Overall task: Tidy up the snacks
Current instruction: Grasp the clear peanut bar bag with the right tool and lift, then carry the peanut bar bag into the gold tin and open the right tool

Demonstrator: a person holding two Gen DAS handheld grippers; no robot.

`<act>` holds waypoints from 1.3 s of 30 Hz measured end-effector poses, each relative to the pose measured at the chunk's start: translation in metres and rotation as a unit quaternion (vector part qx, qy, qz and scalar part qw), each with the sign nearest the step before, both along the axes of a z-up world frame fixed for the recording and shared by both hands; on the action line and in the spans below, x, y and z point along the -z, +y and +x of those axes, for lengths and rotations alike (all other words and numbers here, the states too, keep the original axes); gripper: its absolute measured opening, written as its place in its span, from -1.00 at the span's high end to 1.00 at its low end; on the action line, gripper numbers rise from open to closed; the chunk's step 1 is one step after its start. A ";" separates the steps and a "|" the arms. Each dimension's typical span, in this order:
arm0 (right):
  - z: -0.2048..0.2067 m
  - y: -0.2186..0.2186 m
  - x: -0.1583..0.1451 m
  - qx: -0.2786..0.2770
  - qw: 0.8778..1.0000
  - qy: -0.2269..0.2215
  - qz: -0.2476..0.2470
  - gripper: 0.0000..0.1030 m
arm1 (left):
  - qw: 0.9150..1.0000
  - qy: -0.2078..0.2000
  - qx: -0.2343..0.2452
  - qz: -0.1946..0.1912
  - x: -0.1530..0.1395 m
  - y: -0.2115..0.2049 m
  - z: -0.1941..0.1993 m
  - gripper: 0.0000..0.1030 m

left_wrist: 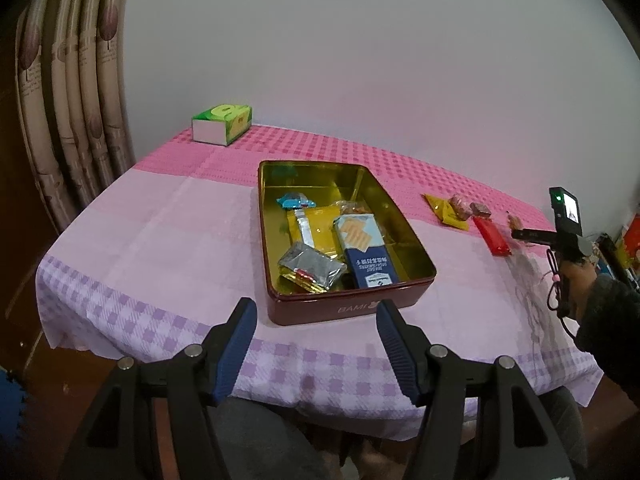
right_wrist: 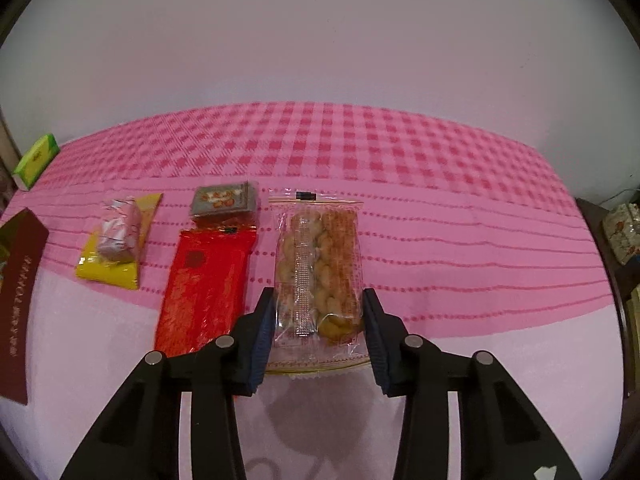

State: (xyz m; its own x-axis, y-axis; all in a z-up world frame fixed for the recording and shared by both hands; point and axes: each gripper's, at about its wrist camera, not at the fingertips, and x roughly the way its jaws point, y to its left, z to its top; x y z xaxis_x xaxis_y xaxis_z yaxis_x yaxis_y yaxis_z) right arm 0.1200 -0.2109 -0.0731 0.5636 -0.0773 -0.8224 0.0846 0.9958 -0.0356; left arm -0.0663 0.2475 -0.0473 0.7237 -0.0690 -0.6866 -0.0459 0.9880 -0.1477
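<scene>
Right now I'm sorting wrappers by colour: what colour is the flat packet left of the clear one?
Red packet, clearest in the right wrist view.

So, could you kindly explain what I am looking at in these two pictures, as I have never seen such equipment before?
There is no robot here. A person holds a two-finger gripper in each hand, and each gripper carries a wide-angle camera that looks forward along its fingers.

The left camera shows the left gripper, open and empty, at the near edge of a table with a pink checked tablecloth. Beyond it stands an open tin with several snacks already inside. A green box sits at the far corner. At the right edge you see the other hand with its tool.

The right camera shows the right gripper, closed on a clear snack bag that lies on the cloth. Left of it lie a red packet, a yellow packet with a small wrapped snack on top, and a grey packet.
</scene>
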 end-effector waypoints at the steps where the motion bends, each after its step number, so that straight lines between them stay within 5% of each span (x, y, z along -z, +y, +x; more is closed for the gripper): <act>1: -0.004 0.000 -0.006 0.002 1.000 -0.003 -0.003 0.25 | 1.000 -0.003 -0.001 0.002 -0.001 -0.001 -0.001 -0.23; 10: -0.031 0.027 -0.061 0.002 0.999 -0.033 -0.026 0.25 | 0.997 -0.069 -0.031 0.005 -0.031 0.010 -0.024 -0.23; 23: -0.054 0.181 -0.150 -0.084 0.990 -0.097 -0.064 0.25 | 0.987 -0.101 -0.126 0.002 -0.047 0.042 -0.039 -0.23; 39: -0.065 0.277 -0.148 -0.158 0.980 -0.099 -0.076 0.25 | 0.985 -0.096 -0.144 0.006 -0.046 0.046 -0.037 -0.23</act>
